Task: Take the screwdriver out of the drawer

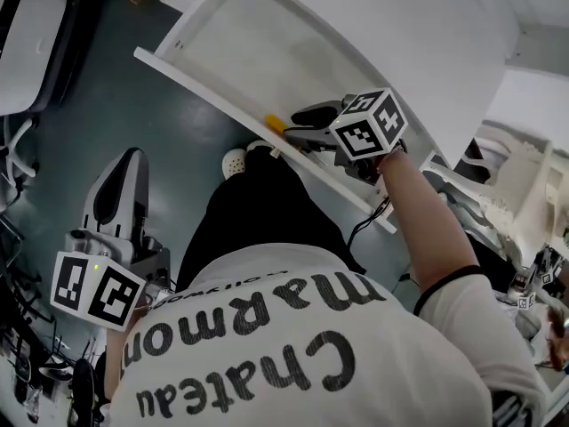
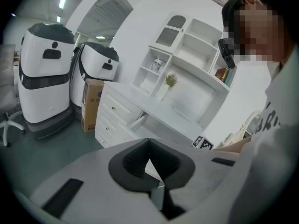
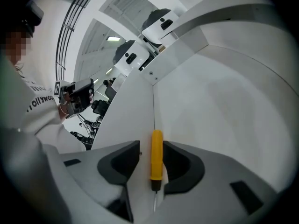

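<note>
The white drawer [image 1: 258, 43] stands pulled open. A yellow-handled screwdriver [image 1: 275, 123] lies inside it along the front wall, in the corner. My right gripper [image 1: 300, 125] reaches down into the drawer. In the right gripper view the screwdriver [image 3: 156, 155] lies between the spread jaws of the right gripper [image 3: 152, 147], handle pointing away and thin shaft toward the camera; a gap shows at the left pad. My left gripper [image 1: 124, 185] hangs low at the person's left side over the floor. In its own view the left gripper [image 2: 149, 147] has its tips together and nothing between them.
The drawer belongs to a white cabinet [image 2: 117, 115] under a white shelf unit [image 2: 187, 55]. Two white robot bodies [image 2: 44, 73] and a cardboard box [image 2: 91, 104] stand to its left. More white shelving [image 1: 524, 176] is at the right, cables [image 1: 22, 327] on the floor at the left.
</note>
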Tool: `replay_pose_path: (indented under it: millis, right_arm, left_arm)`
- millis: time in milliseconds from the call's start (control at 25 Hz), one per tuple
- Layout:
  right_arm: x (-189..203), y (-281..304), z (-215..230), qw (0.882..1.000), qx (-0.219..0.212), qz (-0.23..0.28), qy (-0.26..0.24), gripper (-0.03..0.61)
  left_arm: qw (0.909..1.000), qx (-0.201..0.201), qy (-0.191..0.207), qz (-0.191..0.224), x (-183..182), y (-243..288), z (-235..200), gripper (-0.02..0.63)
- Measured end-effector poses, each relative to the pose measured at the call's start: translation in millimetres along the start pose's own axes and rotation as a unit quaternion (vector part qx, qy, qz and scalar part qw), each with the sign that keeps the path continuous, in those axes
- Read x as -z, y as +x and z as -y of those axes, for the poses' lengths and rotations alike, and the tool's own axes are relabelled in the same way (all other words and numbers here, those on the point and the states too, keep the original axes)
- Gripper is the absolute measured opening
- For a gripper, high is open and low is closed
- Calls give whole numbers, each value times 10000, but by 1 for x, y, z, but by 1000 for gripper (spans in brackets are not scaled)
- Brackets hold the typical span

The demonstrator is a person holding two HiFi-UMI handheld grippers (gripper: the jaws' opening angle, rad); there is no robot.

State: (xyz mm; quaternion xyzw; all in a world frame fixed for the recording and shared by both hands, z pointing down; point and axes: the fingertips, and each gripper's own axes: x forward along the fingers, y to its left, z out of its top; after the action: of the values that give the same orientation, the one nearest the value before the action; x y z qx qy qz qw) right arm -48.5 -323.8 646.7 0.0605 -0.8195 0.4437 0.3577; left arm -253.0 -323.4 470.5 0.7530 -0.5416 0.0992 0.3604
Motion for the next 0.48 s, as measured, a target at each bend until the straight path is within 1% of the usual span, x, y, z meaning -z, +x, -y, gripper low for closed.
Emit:
replay_pose_path:
  millis: [200,320,480]
  right_arm:
    - [5,7,7,9995,-53,-301,-86,163]
    - [3,9,6,9991,-94,-384,-139,161]
    - [0,12,5,9982,90,-517,-304,148]
  left_arm:
    - [9994,-317,-39,146,-9,-11,2,23]
    - [9986,-466,-21,265,-20,-21,8,23]
    - [9967,-704,-67,408,-29,-36,9,23]
